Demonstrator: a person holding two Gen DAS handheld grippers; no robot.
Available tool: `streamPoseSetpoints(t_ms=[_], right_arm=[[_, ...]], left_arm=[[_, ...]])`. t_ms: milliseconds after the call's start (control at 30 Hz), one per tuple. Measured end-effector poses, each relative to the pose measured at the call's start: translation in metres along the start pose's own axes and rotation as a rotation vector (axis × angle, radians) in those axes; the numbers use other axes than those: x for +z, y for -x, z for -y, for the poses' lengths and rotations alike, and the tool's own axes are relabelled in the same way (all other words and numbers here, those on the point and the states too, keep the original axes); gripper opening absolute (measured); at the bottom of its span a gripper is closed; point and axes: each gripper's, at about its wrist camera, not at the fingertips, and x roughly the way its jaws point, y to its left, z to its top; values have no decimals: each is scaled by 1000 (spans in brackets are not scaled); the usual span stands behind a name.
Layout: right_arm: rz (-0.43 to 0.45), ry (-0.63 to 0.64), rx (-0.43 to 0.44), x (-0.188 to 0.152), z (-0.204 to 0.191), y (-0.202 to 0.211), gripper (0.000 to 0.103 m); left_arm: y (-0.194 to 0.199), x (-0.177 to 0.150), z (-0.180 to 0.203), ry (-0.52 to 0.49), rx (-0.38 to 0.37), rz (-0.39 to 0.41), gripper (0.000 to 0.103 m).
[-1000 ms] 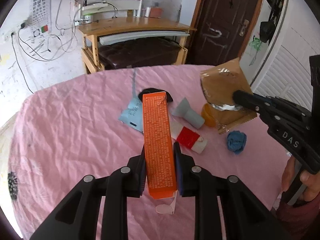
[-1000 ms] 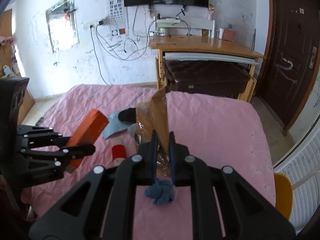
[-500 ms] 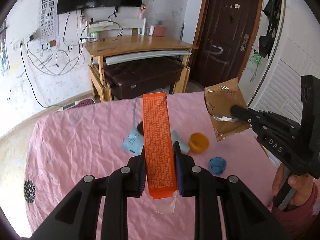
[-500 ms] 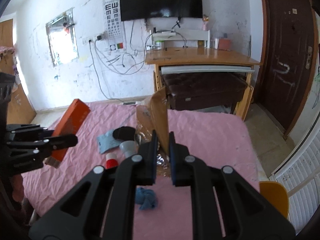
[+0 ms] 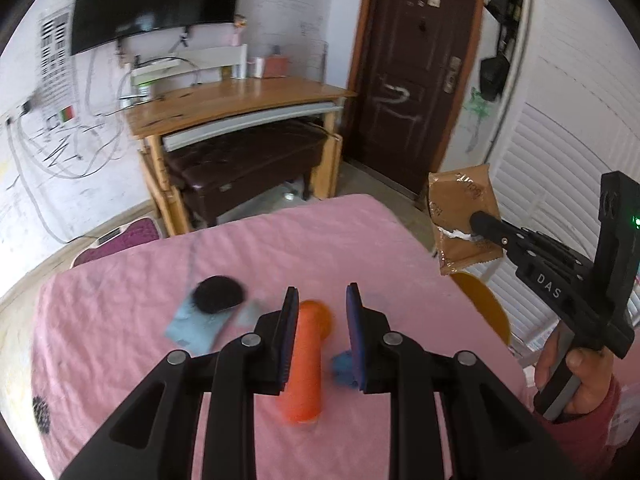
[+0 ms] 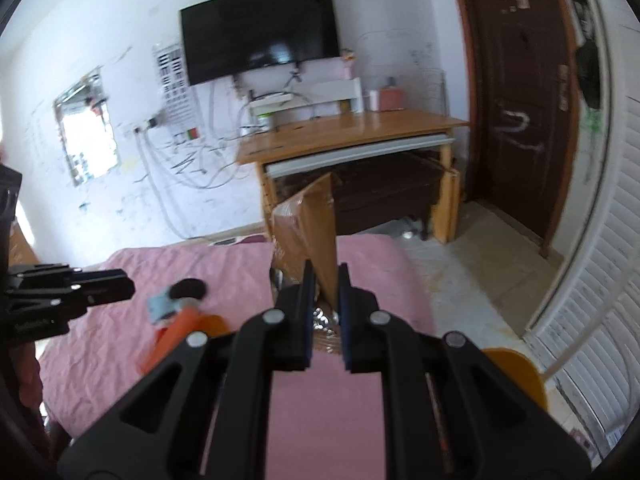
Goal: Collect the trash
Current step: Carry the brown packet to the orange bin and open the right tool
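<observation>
My left gripper [image 5: 321, 312] is open, and the orange carton [image 5: 305, 364] shows blurred below and between its fingers, loose from them, over the pink table [image 5: 120, 320]. The carton also shows in the right wrist view [image 6: 176, 334]. My right gripper [image 6: 325, 280] is shut on the brown foil bag [image 6: 310, 236] and holds it in the air past the table's right edge; the bag shows in the left wrist view [image 5: 460, 220]. A black round lid [image 5: 218, 300], a light blue packet [image 5: 198, 326] and a blue crumpled wad [image 5: 342, 364] lie on the table.
An orange-yellow stool [image 5: 486, 312] stands right of the table. A wooden desk [image 5: 232, 108] with a dark bench under it is behind, next to a brown door [image 5: 412, 80]. White louvred doors [image 5: 560, 168] line the right side.
My left gripper has opened and let go of the orange carton, which is dropping toward the table. Both grippers have risen. The right gripper still holds the brown bag.
</observation>
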Motion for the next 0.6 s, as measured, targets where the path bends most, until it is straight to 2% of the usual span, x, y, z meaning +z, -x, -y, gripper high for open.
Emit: streamPoseSetpoints(t_ms=[367,500,600], right_arm=[[-34,-131,-111,-31,89,0,10],[-76,-205,-121,-52,123,-13,10],[-103,-223,-117,-63,136,-23,10]], left_arm=[[-54,22,92,-122,-104,-78,20],[-55,23,110,-204,-81,-105,20],[-36,17,95,-302,-28,-133,21]])
